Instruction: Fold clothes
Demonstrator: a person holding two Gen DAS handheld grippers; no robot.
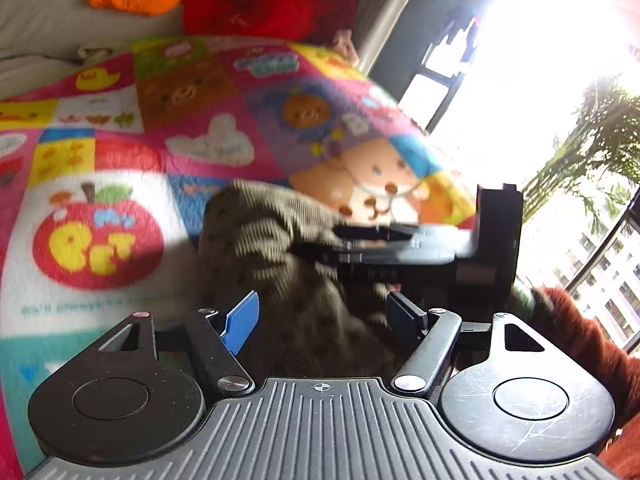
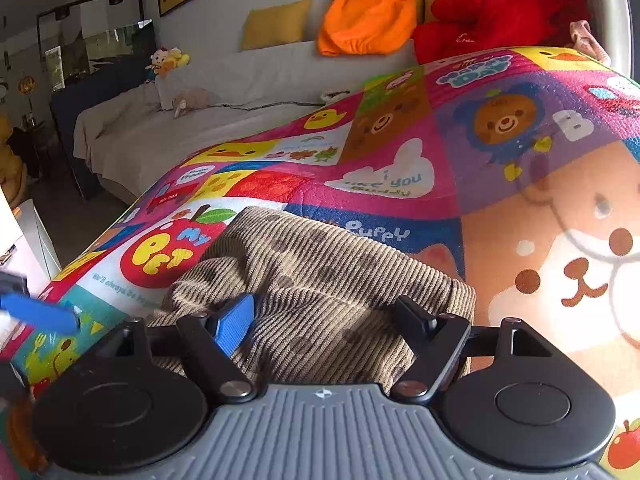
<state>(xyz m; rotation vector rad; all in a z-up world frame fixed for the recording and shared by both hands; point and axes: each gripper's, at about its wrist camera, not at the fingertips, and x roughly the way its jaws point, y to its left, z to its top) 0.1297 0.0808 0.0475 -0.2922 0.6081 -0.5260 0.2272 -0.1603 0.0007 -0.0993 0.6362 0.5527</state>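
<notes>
Right wrist view: big cartoon play mat [image 2: 400, 152] fills most of frame, spread flat. Grey sofa [image 2: 248, 80] behind it at 11 to 12 o'clock, orange cushion [image 2: 368, 16] and red plush [image 2: 500, 16] on it at 12 to 1 o'clock. Brown corduroy garment [image 2: 320, 280] lies bunched on the mat at 6 o'clock, near the apple print [image 2: 176, 252]. Right gripper [image 2: 324, 320] sits low over the garment, fingers spread wide, cloth lying between them but not pinched. Other gripper's blue fingertip [image 2: 40, 314] pokes in at 9 o'clock.

Left wrist view, blurry: same mat [image 1: 140, 140], same garment [image 1: 280, 248] at centre. Left gripper [image 1: 324, 316] also has fingers apart with cloth in the gap, nothing clamped. Right gripper crosses at 3 o'clock, lying sideways over the garment; bright window [image 1: 540, 80] behind it at 2 o'clock.

Step, as I read it: early, both tools set over the crumpled garment, no grasp yet. Next move probably calls for closing on an edge or hem with each gripper, then pulling apart to flatten before any fold. Thick ribbed cloth likely needs a deep bite.
</notes>
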